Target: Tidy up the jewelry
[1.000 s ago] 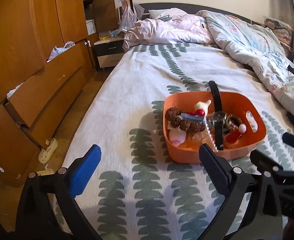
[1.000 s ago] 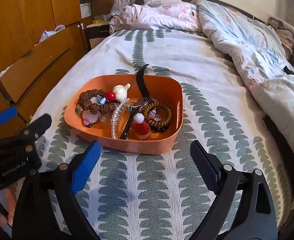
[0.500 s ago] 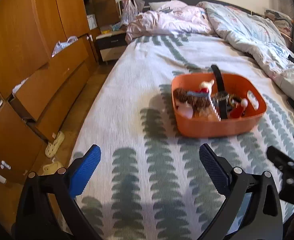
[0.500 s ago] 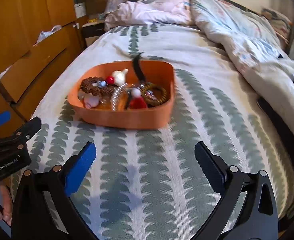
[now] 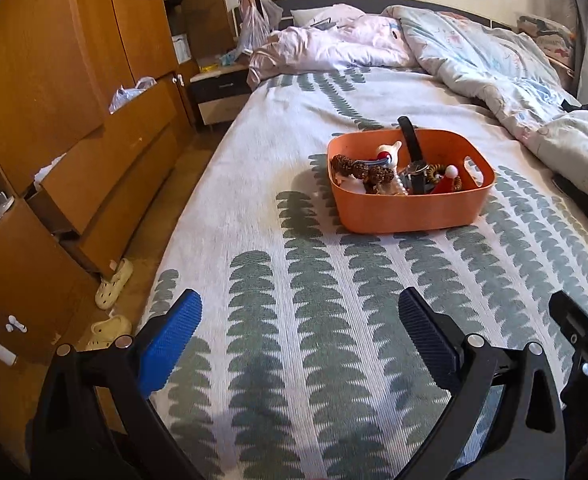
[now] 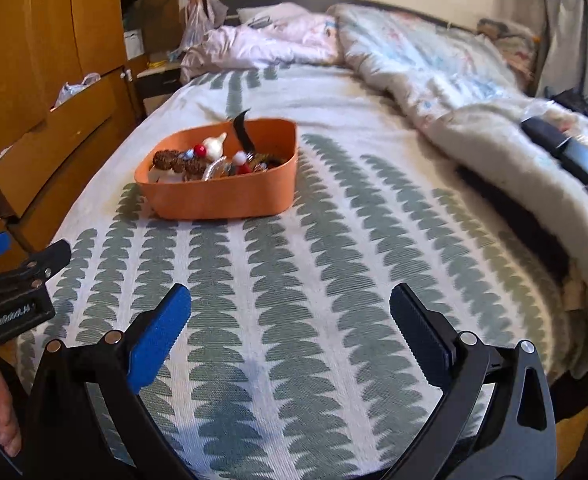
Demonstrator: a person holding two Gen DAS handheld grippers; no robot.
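At the left of the scene a wooden wardrobe [image 5: 66,80] with drawers pulled ajar is being shown, with pale slippers [image 5: 114,280] lying on the floor at its foot. Beside it, the bed [image 5: 278,360] is being covered by a white spread with green leaf rows.

The left gripper [image 5: 300,334] is being held above the near end of that spread with its jaws spread wide and nothing between them. The right gripper [image 6: 290,324] is being held just to its right, likewise fully spread and empty.

Farther up the bed, well apart from both tools, the orange basket [image 5: 414,212] is being seen resting on the spread. It is being filled by a loose heap: a brown beaded bracelet [image 5: 358,168], a string of pearls [image 5: 399,185], a black-strapped watch [image 5: 412,148] sticking up over the rim, and small red-and-white trinkets [image 5: 448,180]. The pieces are lying tangled on one another, so single items are being hard to tell apart.

No piece is being gripped, so the step in hand is judged to be either a gathering finished or sorting not yet begun. If more is wanted, a return to the basket is being called for, and a narrow pinch on one strand.

At the far right a rumpled quilt [image 5: 494,60] is being piled.
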